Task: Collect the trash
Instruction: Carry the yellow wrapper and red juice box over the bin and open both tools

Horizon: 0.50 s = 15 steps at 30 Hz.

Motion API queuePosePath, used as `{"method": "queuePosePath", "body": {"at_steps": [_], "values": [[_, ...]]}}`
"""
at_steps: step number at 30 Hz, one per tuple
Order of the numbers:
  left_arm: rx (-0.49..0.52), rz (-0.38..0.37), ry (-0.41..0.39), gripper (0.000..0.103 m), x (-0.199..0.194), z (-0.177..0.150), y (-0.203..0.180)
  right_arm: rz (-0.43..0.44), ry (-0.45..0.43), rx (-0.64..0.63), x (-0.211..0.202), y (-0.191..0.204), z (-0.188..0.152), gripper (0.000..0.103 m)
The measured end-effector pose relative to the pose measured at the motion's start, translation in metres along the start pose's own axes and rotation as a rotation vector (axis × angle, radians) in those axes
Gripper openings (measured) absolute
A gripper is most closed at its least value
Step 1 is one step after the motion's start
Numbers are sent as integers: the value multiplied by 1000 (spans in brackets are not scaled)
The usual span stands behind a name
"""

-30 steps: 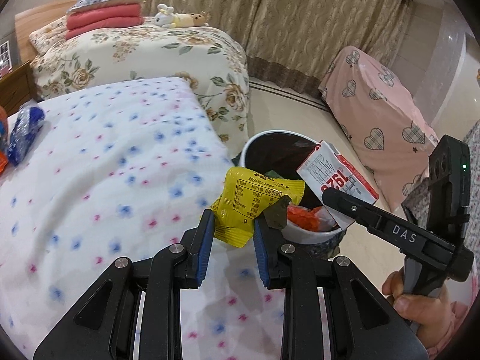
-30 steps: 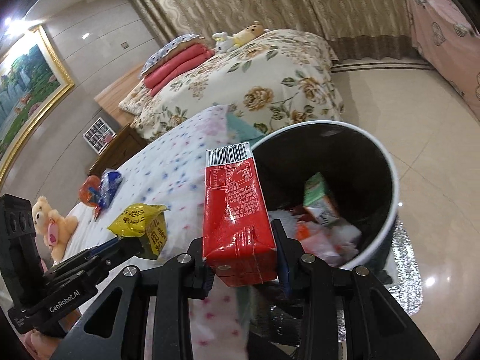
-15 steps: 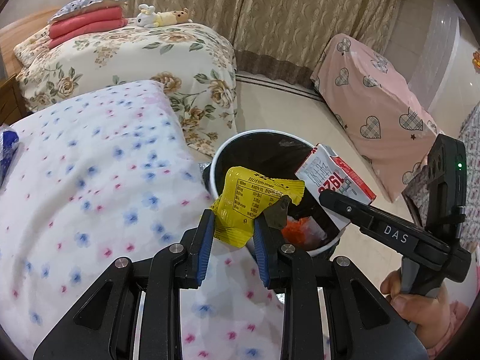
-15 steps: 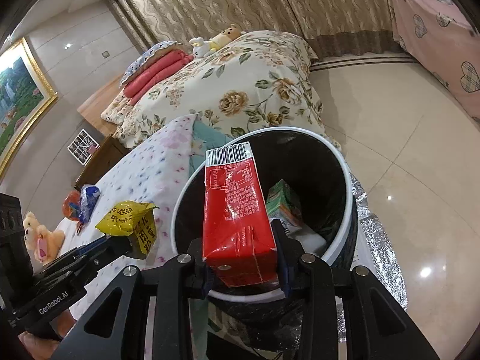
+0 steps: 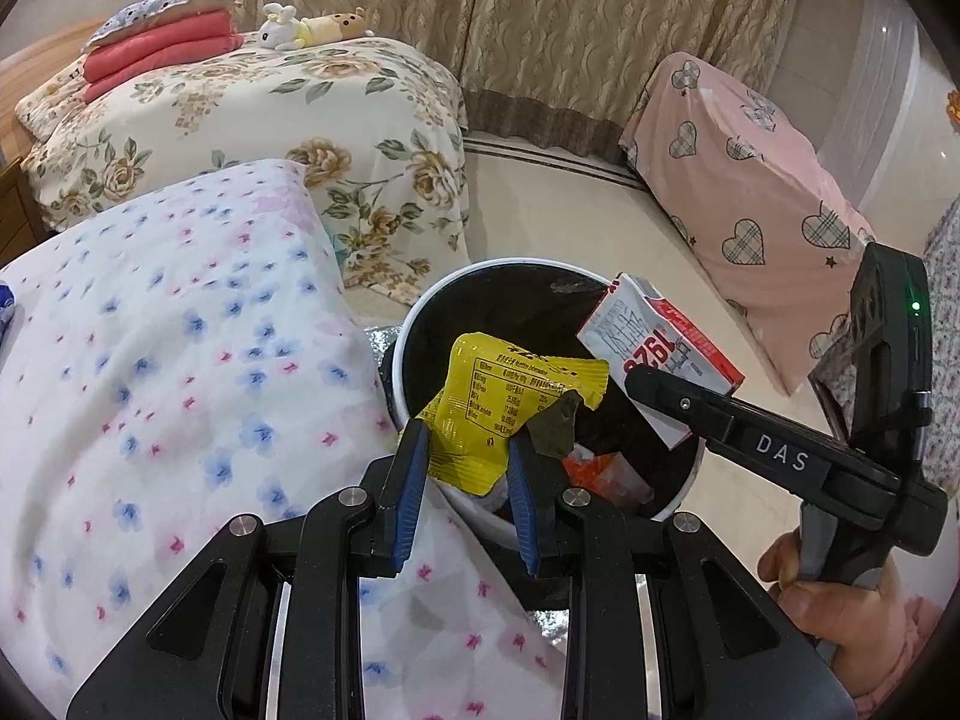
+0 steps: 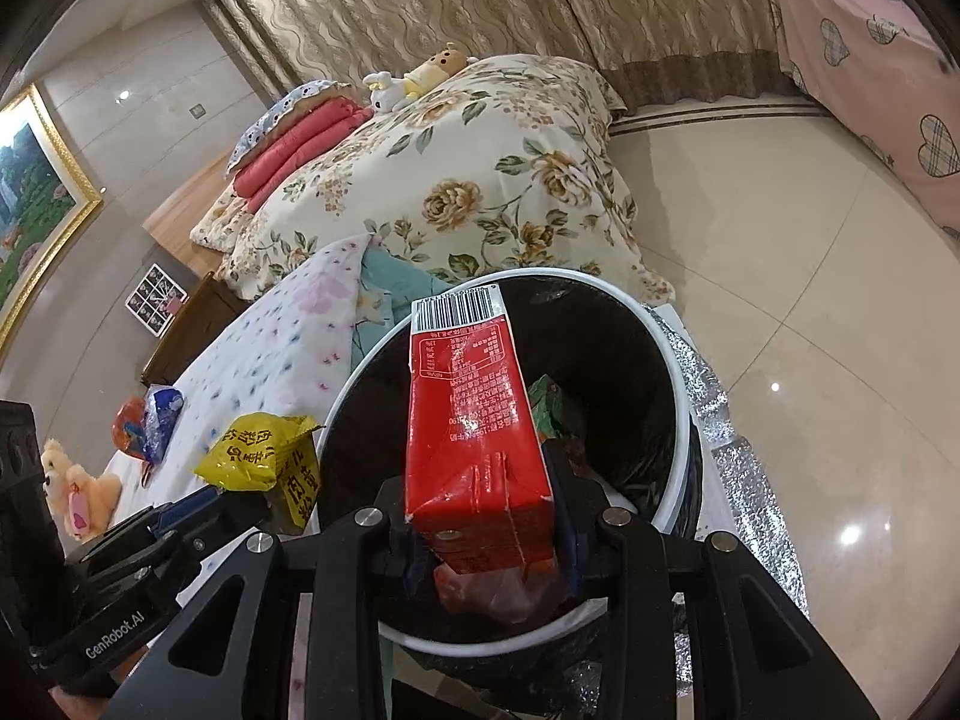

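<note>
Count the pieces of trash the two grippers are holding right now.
2. A crinkled yellow snack wrapper sits between the left gripper fingers, at the near rim of the white-rimmed black bin. A red drink carton is held in the right gripper, over the bin's opening.

A floral-covered bed (image 5: 252, 114) carries stacked red quilts (image 5: 159, 54) and two soft toys (image 5: 312, 30) before tan curtains (image 5: 600, 30), a pink heart-print cover (image 5: 738, 180) drapes furniture across the glossy tile floor (image 6: 780, 276), and a gilt-framed painting (image 6: 36, 192) hangs left.
</note>
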<state>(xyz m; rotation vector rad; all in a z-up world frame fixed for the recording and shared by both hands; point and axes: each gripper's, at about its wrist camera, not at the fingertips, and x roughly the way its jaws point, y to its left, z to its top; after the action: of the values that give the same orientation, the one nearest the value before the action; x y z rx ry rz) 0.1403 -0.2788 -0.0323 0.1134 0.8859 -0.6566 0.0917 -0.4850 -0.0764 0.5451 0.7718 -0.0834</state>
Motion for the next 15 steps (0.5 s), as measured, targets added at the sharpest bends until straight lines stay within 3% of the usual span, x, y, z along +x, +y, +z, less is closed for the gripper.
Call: {"method": "queuePosePath", "body": {"at_steps": [8, 10, 11, 15], "values": [[-10, 4, 13, 29, 4, 2, 2, -10, 13, 36, 4, -7, 6, 39], [-10, 4, 15, 36, 4, 1, 3, -14, 6, 40, 2, -7, 7, 52], [-13, 5, 13, 41, 3, 0, 3, -13, 0, 41, 1, -7, 7, 54], [-24, 2, 6, 42, -3, -3, 7, -9, -15, 38, -5, -3, 8, 59]]}}
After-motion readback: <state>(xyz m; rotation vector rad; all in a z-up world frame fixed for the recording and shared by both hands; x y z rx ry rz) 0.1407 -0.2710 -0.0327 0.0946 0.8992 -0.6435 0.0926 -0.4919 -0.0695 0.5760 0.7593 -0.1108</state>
